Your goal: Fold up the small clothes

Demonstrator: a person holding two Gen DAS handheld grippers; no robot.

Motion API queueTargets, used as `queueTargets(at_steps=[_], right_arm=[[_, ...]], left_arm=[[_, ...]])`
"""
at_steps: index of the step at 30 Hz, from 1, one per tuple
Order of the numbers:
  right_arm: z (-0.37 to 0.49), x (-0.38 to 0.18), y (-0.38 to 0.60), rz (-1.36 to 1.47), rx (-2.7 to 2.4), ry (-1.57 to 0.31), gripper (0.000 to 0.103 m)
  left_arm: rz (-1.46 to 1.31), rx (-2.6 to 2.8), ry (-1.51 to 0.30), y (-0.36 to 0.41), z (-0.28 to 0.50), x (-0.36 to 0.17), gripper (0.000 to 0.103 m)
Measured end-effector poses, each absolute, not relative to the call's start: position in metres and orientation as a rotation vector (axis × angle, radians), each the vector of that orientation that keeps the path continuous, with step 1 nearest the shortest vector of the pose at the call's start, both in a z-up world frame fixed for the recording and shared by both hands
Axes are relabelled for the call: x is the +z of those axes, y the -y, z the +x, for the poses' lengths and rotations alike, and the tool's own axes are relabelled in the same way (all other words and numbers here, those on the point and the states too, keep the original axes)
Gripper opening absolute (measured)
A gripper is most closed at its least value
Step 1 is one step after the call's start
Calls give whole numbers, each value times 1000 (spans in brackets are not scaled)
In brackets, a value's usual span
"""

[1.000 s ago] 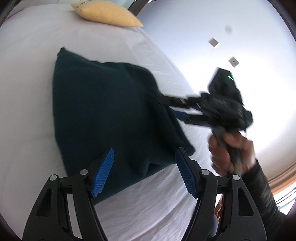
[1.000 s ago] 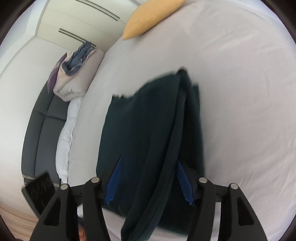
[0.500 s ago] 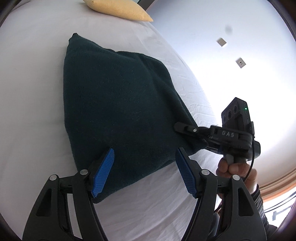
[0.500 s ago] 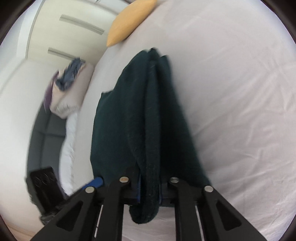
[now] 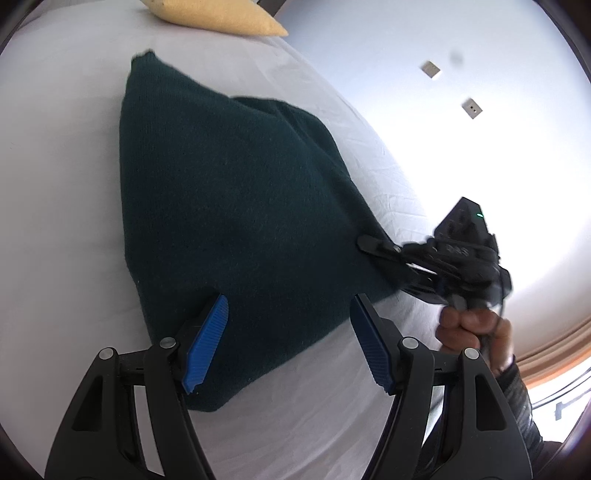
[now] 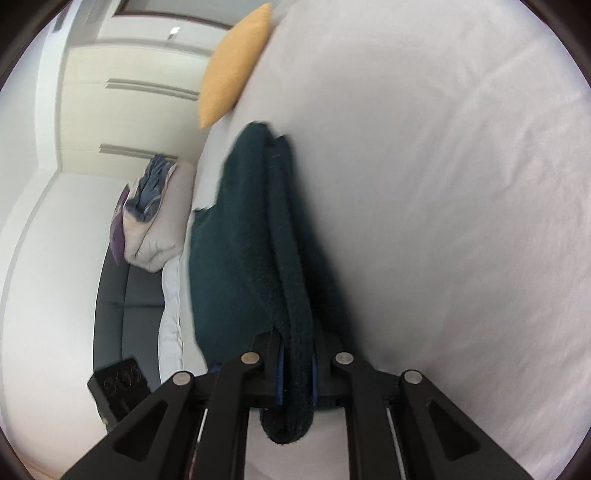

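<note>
A dark green knitted garment [image 5: 236,206] lies folded on the white bed sheet [image 5: 55,184]. My left gripper [image 5: 288,343] is open with blue pads, hovering just above the garment's near edge and holding nothing. My right gripper [image 6: 295,363] is shut on the garment's right corner [image 6: 288,314], and its folded layers run up between the fingers. In the left wrist view the right gripper [image 5: 384,251] pinches that corner at the garment's right edge and lifts it slightly.
A yellow pillow [image 5: 214,14] lies at the head of the bed, also in the right wrist view [image 6: 232,74]. A dark sofa [image 6: 125,295] with a heap of bedding [image 6: 155,221] stands beside the bed. A wall with two sockets [image 5: 471,108] is on the right.
My right gripper closed on the garment's right corner and now holds it, pulling the edge outward. My left gripper stayed open near the front edge.
</note>
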State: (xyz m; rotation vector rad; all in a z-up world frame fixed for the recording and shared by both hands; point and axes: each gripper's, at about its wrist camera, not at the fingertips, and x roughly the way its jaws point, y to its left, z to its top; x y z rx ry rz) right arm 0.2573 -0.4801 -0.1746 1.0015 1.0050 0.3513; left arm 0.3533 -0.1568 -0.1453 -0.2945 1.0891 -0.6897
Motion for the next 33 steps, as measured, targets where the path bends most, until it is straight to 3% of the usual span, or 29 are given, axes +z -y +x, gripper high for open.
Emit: queueTargets(at_steps=[12, 23, 27, 33], right_arm=[[260, -194, 494, 995, 380, -1001, 7], [236, -152, 474, 814, 296, -1029, 21], [231, -157, 475, 768, 266, -1052, 14], [230, -165, 477, 801, 272, -1031, 12]], left_arm=[[-237, -642, -1088, 156, 352, -135, 67], [-160, -621, -1112, 169, 354, -141, 67], [-158, -619, -1115, 172, 356, -142, 67], [-152, -620, -1113, 171, 355, -143, 67]])
